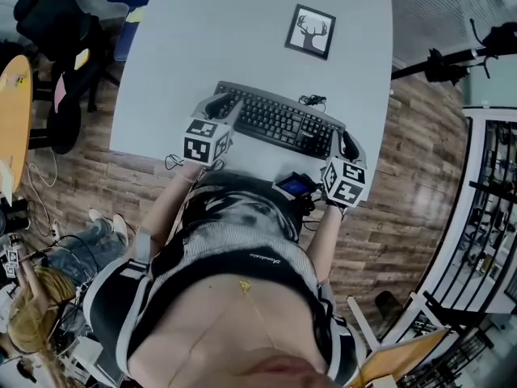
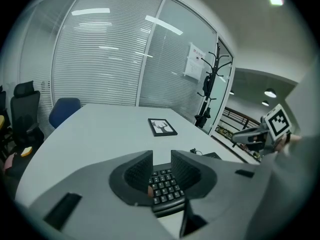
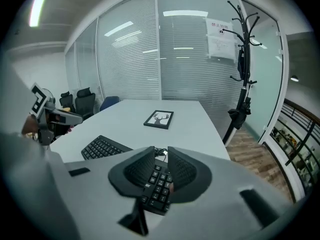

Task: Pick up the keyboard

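The keyboard [image 1: 279, 120] lies flat on the desk [image 1: 242, 31], close to the edge nearest you. Its long axis runs across your body, from upper left to lower right in the head view. You have one gripper at each end: your left gripper [image 1: 216, 107] at the left end and your right gripper [image 1: 349, 145] at the right end. Neither is nearer than the other, and both tips are right at the board.

In the left gripper view your fingers [image 2: 137, 171] stand a little apart, and the keyboard's short end shows through the gap and below it. That end is wider than the gap, so I judge the fingers are pinching nothing. The right gripper view reads the same way: the fingers [image 3: 182, 169] are parted by a narrower slit, the keypad end shows just beyond them, and nothing is clamped.

What matters is that the keyboard runs lengthwise between your two grippers, each angled down at one end. The lift probably calls for taking hold at both ends together and rising evenly, or the board will tip. Its cable [image 1: 313, 100] lies bunched just past the far edge. The framed deer picture [image 1: 310, 31] lies well apart, farther up the desk.
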The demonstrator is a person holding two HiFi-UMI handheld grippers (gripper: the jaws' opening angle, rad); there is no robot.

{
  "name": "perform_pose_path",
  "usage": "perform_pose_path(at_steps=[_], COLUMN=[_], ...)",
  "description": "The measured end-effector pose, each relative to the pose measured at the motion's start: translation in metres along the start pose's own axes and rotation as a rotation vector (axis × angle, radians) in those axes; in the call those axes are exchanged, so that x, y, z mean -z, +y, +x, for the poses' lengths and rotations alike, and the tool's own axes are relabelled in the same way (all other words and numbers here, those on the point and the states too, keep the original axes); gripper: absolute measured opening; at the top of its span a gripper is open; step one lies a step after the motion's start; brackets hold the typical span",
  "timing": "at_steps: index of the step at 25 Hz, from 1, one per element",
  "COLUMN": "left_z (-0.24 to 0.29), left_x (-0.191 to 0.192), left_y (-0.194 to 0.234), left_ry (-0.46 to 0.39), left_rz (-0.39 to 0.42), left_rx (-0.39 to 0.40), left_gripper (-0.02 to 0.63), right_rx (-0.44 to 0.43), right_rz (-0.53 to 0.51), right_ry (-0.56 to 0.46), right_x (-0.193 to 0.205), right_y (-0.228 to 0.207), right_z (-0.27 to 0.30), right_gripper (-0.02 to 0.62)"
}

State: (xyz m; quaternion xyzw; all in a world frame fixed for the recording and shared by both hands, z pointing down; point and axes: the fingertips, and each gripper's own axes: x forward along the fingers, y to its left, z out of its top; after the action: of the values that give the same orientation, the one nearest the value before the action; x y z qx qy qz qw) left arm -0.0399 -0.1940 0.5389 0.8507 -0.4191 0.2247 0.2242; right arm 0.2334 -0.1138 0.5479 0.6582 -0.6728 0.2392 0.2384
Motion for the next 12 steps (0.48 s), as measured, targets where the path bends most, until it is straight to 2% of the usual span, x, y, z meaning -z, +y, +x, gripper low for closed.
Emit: perform_pose_path(at_steps=[7, 12], left_z=[0.008, 0.015], left_x=[0.014, 0.026], left_y=[0.018, 0.031], left_ry=[0.039, 0.071], left_rz=[0.001, -0.021], left_rx=[-0.032, -0.045], left_gripper=[0.103, 0.103], right_rx=[0.045, 0.053], right_rz=[-0.038, -0.015], right_ry=[0.072, 0.117], right_x=[0.021, 0.037], right_y=[-0.017, -0.028], right_z=[0.01, 0.019], right_gripper=[0.085, 0.092])
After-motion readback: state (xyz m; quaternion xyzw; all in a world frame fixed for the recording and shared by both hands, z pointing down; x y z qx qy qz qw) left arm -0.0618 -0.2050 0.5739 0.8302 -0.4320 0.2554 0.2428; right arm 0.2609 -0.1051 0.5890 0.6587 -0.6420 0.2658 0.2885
